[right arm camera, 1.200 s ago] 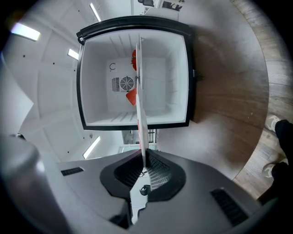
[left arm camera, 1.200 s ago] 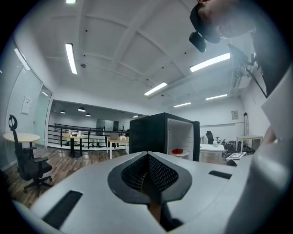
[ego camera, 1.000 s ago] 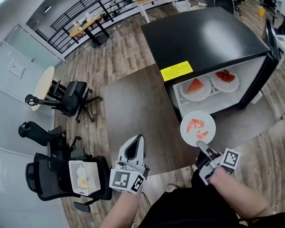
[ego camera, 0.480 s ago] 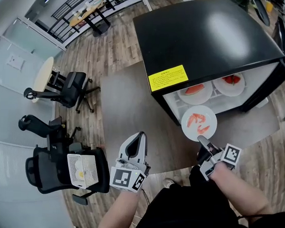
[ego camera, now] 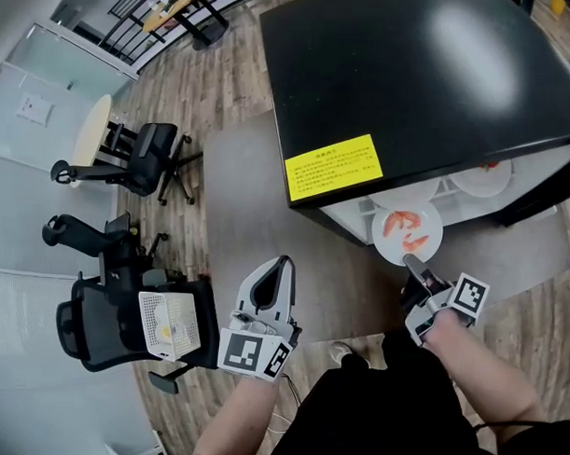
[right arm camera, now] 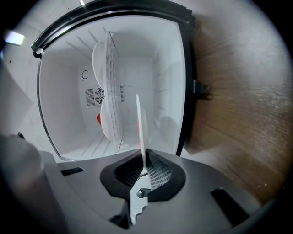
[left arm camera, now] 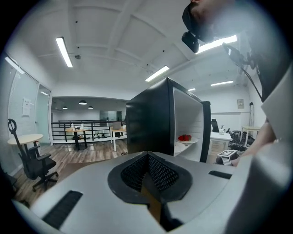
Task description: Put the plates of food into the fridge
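Note:
A black fridge (ego camera: 412, 77) stands open, its white inside facing me. My right gripper (ego camera: 417, 270) is shut on the rim of a white plate with red food slices (ego camera: 408, 234), held level at the fridge's opening below the shelf. In the right gripper view that plate (right arm camera: 139, 123) shows edge-on, rising from the jaws toward the white interior (right arm camera: 151, 73). Another plate with red food (ego camera: 483, 177) lies on the wire shelf (right arm camera: 112, 87). My left gripper (ego camera: 276, 273) hangs low in front of me, away from the fridge, shut and empty (left arm camera: 149, 183).
A grey floor mat (ego camera: 257, 221) lies in front of the fridge on the wood floor. Black office chairs (ego camera: 138, 165) (ego camera: 109, 328) stand to the left, one bearing a white perforated object (ego camera: 170, 325). A round table (ego camera: 87, 140) is at far left. The fridge door edge (right arm camera: 185, 91) is at right.
The view has closed in on the fridge. My right gripper has carried the plate forward to the fridge's opening. The left gripper has barely moved.

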A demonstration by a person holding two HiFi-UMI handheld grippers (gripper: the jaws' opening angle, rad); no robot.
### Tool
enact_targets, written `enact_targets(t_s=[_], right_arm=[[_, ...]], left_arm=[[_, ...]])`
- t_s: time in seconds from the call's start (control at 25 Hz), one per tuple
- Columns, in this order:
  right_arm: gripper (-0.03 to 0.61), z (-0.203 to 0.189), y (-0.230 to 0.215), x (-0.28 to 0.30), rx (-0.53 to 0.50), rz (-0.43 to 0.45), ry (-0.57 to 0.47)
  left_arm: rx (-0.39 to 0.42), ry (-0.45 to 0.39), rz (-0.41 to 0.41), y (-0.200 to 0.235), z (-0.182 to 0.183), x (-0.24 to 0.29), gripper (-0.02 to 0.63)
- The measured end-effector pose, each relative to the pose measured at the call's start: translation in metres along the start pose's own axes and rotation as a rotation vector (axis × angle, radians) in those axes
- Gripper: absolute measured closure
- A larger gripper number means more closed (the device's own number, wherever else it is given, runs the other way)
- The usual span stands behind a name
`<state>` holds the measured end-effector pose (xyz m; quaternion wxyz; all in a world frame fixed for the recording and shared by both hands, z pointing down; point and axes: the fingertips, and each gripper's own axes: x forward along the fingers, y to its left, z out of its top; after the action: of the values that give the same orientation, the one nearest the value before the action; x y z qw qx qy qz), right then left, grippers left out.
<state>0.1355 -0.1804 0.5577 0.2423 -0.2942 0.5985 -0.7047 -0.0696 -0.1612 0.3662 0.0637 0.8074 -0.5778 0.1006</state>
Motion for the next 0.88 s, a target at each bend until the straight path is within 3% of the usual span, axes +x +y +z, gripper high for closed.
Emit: enact_targets(t_s=[0.32,0.88], right_arm=[[0.56,0.022,-0.021,0.025,0.001,-0.029,0.007],[0.56,0.048,-0.039,0.065,0.007,-0.053,0.012]], left_arm=[[-0.036,0.048,0.048,0.011,-0.027,0.007,0.611],[-0.051,0.07,0.087,0.025,-0.033,0.019,0.611]])
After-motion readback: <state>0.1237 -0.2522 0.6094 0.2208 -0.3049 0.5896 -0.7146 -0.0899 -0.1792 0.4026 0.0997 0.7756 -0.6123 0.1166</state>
